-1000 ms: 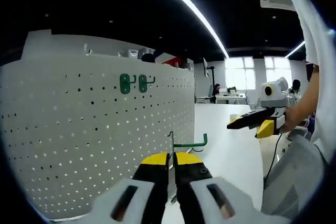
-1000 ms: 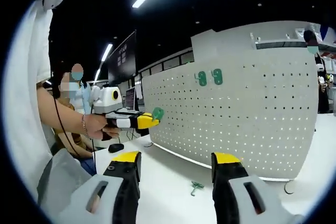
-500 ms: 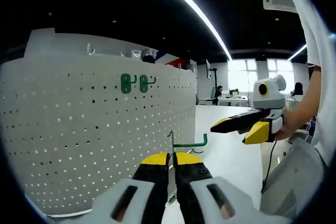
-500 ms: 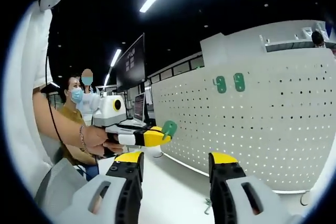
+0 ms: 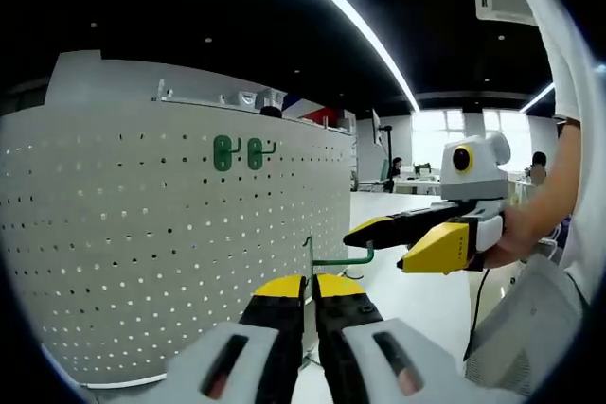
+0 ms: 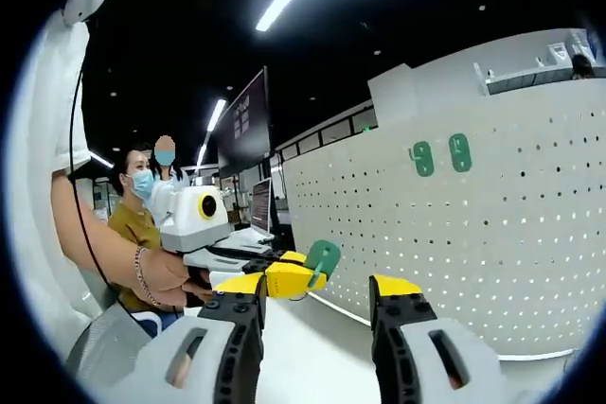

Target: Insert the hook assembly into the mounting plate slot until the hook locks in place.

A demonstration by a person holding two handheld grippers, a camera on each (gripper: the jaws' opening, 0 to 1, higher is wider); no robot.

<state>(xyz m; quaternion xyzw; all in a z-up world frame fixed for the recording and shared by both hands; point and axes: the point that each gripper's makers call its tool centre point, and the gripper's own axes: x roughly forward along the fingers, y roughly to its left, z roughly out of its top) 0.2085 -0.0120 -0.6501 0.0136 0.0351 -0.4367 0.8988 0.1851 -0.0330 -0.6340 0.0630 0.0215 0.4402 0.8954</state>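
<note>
Left gripper (image 5: 310, 289) clamped on green hook assembly (image 5: 343, 259), held off the right edge of the white pegboard (image 5: 142, 253). Right gripper (image 6: 312, 292) spread wide, carrying nothing. Two green hooks (image 5: 237, 151) mounted high on the pegboard face. Hook assembly not seated in any slot.

A green metal hook with an oval back plate and a long wire arm (image 5: 333, 259) stands clamped upright between closed yellow-tipped jaws, its arm reaching sideways to an upturned tip. In the right gripper view its green oval plate (image 6: 323, 257) faces the board. The white perforated mounting panel (image 5: 142, 253) stands upright on the table, curving away. Two small green hooks (image 5: 237, 152) already sit side by side in its upper rows.
</note>
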